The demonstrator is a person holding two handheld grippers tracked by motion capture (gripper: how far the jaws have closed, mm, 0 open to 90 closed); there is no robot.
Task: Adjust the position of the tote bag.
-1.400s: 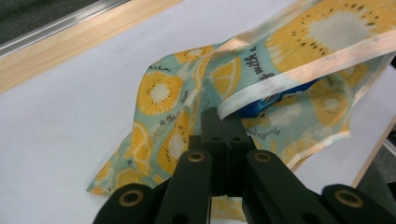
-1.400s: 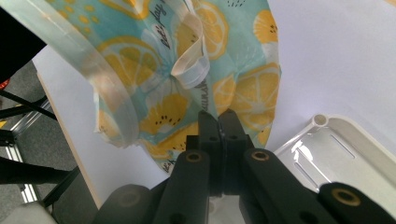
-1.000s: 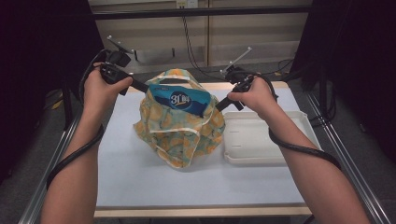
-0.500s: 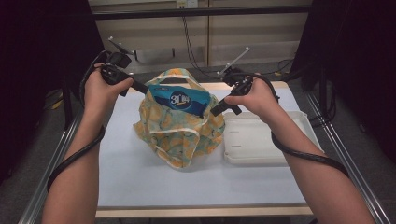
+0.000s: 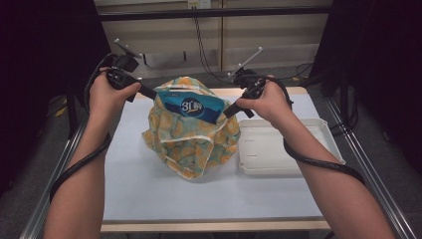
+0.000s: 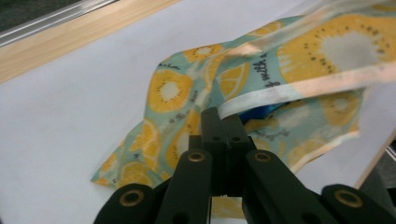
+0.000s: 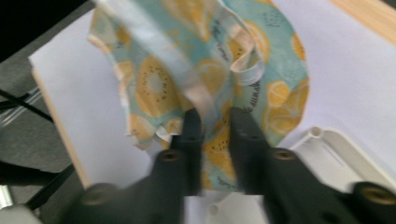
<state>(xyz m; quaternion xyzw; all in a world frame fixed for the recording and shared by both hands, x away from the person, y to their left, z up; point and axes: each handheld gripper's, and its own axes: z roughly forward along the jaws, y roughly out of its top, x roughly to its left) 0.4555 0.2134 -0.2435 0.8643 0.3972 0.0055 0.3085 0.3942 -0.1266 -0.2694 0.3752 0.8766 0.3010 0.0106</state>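
A fabric bag (image 5: 191,144) printed with orange citrus slices stands in the middle of the white table cover. A blue packet (image 5: 191,105) sticks out of its mouth. At the bag's left rim my left gripper (image 5: 154,93) is shut on the pale hem; in the left gripper view its jaws (image 6: 222,116) pinch that band. My right gripper (image 5: 226,113) is at the right rim. In the blurred right gripper view its jaws (image 7: 215,114) have just been closing, and the white hem band of the bag (image 7: 210,70) runs in between them.
A white plastic tray (image 5: 318,154) lies just right of the bag and its corner (image 7: 327,154) shows below the right jaws. The wooden table edge (image 5: 209,226) runs along the front, with metal rails at both sides. Cables trail from both grippers.
The right gripper's tip has shifted slightly left and down at the bag's right rim. The left hand, the bag and the packet have kept still.
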